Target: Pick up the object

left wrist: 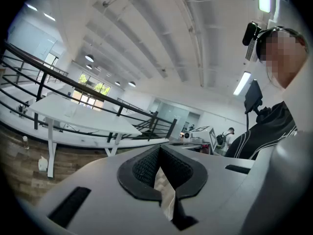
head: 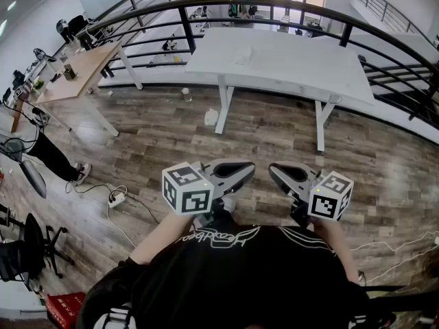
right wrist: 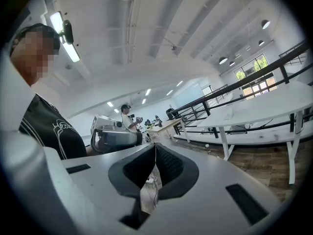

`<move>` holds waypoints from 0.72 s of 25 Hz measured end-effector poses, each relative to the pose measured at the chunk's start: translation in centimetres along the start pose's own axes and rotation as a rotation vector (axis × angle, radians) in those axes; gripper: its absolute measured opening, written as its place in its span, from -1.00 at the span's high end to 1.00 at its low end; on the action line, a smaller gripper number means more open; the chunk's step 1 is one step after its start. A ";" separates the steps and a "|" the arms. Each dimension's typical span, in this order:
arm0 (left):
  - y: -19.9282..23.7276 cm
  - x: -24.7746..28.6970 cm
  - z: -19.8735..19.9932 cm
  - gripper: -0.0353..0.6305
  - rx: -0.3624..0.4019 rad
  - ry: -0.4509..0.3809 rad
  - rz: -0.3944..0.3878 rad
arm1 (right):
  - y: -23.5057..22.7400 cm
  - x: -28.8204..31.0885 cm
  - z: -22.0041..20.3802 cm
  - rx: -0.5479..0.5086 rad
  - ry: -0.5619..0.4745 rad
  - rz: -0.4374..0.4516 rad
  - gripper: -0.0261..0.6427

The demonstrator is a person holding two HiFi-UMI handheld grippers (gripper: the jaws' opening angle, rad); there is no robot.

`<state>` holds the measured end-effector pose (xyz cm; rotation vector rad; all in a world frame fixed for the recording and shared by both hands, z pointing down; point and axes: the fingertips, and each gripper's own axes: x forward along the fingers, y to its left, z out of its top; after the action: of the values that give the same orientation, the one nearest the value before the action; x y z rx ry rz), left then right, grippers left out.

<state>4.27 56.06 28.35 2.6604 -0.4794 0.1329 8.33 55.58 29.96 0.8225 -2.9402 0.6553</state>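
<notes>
I see no one thing that stands out as the object to pick up. My left gripper (head: 251, 167) and right gripper (head: 273, 168) are held side by side close to the person's chest, high above the wooden floor, their tips pointing toward each other. In the left gripper view the dark ribbed pads (left wrist: 146, 166) meet at the tip of the left gripper (left wrist: 159, 149) with nothing between them. The right gripper (right wrist: 155, 146) is likewise shut and empty in its own view. A small pale item (head: 241, 57) lies on the long white table (head: 288, 67) ahead.
A black railing (head: 288, 9) runs behind the table. A white jug (head: 211, 118) stands on the floor by the table leg and a small cup (head: 184, 91) lies farther left. A wooden desk (head: 75, 70), cables with a power strip (head: 116, 198) and office chairs (head: 31, 245) are on the left.
</notes>
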 end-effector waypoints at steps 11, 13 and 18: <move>0.4 0.4 0.1 0.87 0.010 0.005 0.026 | -0.9 0.0 0.4 0.009 -0.018 0.009 0.87; 0.6 0.5 0.1 0.87 0.015 0.004 0.027 | -1.2 0.2 0.5 0.018 -0.029 0.011 0.87; 2.7 1.6 0.7 0.87 0.016 0.007 0.019 | -3.1 0.9 1.1 0.019 -0.043 0.011 0.87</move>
<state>4.85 53.01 29.09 2.6709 -0.5030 0.1519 9.20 52.30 30.23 0.8334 -2.9832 0.6760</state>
